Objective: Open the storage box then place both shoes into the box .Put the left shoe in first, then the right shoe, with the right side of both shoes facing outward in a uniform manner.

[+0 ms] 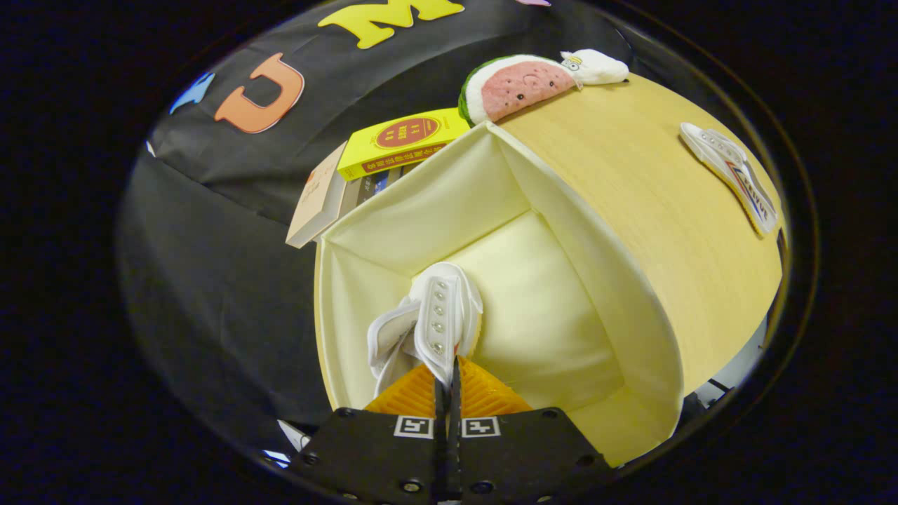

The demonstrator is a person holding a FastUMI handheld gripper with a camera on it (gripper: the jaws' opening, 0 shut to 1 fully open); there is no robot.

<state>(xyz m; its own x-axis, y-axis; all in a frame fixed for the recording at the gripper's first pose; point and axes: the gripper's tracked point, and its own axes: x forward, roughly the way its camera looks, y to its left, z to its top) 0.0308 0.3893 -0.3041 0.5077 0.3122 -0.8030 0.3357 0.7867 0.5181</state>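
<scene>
The shoe (431, 322) in the claw (447, 382) is white, with a row of little metal lace holes down its side. It has a soft white tongue that flops out to the left. It is held up in the air, over the open storage box (631, 330), with its toe end pointing away from the claw. The claw's two fingers are almost pressed together. They pinch the thin edge of the shoe by the lace holes, one finger on each side. The claw points down into the box from above.

To the left of the box, some books (351, 182) lie in a small pile. The top one is bright yellow with a red circle on it. A pale brown one sticks out under it. They sit right against the box's far left corner.

The box is a pale cream color. It has soft cloth walls and a flat cream floor. Its top is open. Nothing lies on the part of its floor that I can see. The shoe hangs above the near left part of that floor.

Behind the far corner of the box is a plush watermelon slice (515, 88), pink with a green rind. A small white plush toy (596, 68) lies just beside it.

To the right of the box is the wooden tabletop (645, 182). The other shoe (733, 175) lies there on its side, well apart from the box. It is white too, with red and blue stripes.
</scene>
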